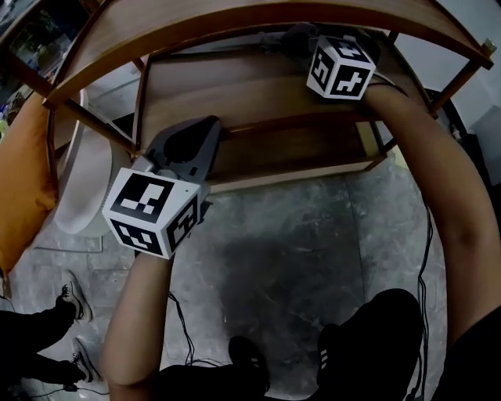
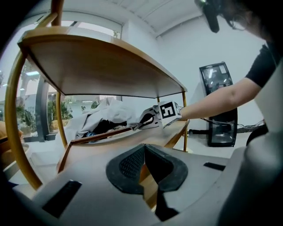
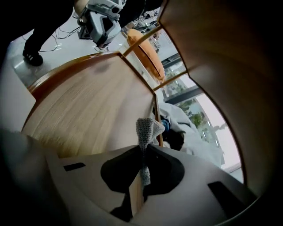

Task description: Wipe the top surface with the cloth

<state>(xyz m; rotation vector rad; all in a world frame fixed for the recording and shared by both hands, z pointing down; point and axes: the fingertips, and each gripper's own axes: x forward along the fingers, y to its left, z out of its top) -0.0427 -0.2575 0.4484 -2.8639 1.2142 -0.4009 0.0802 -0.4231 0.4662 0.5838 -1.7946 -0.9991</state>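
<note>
A small grey knitted cloth (image 3: 146,129) is pinched between the jaws of my right gripper (image 3: 143,152), and its free end sticks up past the tips. That gripper reaches in under the curved wooden top board (image 1: 235,23) of the shelf unit, just above the middle shelf (image 3: 84,110). It also shows in the left gripper view as the right gripper (image 2: 148,119) on the far side. My left gripper (image 1: 190,133) is in front of the unit's left corner, shut with nothing in it. Its pads (image 2: 132,163) meet at the tips.
A heap of white fabric (image 2: 104,115) with dark items lies at the far end of the shelf. An orange cushion (image 1: 23,180) and a white round seat (image 1: 82,180) stand to the left. Cables (image 1: 427,235) run over the grey floor. A black glass-front cabinet (image 2: 219,106) stands by the wall.
</note>
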